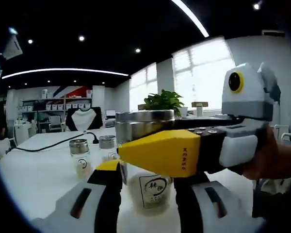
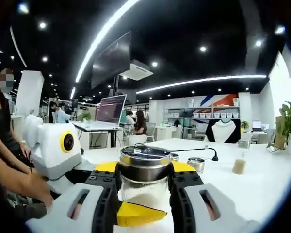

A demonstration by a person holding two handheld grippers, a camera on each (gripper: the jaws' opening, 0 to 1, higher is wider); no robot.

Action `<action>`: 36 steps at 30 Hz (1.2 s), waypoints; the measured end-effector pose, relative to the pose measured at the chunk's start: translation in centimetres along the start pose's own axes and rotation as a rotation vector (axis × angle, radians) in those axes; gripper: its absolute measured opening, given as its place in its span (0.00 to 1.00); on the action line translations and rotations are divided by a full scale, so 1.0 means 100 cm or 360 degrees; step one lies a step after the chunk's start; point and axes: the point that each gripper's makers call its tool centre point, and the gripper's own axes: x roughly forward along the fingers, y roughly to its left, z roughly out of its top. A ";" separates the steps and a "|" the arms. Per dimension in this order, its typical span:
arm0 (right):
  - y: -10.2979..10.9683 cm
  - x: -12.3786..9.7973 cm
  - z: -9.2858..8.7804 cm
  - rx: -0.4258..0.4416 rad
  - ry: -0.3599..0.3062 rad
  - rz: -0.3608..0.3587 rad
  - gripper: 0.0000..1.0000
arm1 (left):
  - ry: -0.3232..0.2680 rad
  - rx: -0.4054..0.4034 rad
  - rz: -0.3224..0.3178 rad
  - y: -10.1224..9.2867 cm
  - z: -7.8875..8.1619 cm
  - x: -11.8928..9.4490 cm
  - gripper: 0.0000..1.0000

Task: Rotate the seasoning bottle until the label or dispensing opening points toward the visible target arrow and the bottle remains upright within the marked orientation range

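A glass seasoning bottle with a steel lid and a round black-on-white label stands upright on the white table. My left gripper is shut on its lower body, one jaw on each side. My right gripper comes in from the right and crosses just under the lid, its yellow jaw in front of the glass. In the right gripper view the same bottle sits between the jaws of my right gripper, which is shut on it. My left gripper reaches in from the left below.
Two small steel-lidded jars stand behind the bottle, beside a black cable. A potted plant stands at the back. More jars, a small bottle and a laptop show; a person sits at the left.
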 end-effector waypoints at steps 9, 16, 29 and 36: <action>0.007 -0.008 0.010 -0.0006 -0.0031 0.0204 0.37 | -0.0016 0.0041 -0.0258 -0.011 0.008 -0.007 0.44; 0.007 -0.011 0.014 0.0003 -0.0047 0.0242 0.37 | 0.0012 -0.0026 -0.0326 -0.015 0.001 -0.009 0.43; 0.014 -0.019 0.020 0.0077 -0.0072 0.0404 0.37 | -0.0007 0.0065 -0.0312 -0.023 0.003 -0.012 0.42; 0.000 -0.012 0.021 0.0126 -0.0103 0.0136 0.37 | -0.0015 0.0065 -0.0081 -0.007 0.005 -0.005 0.41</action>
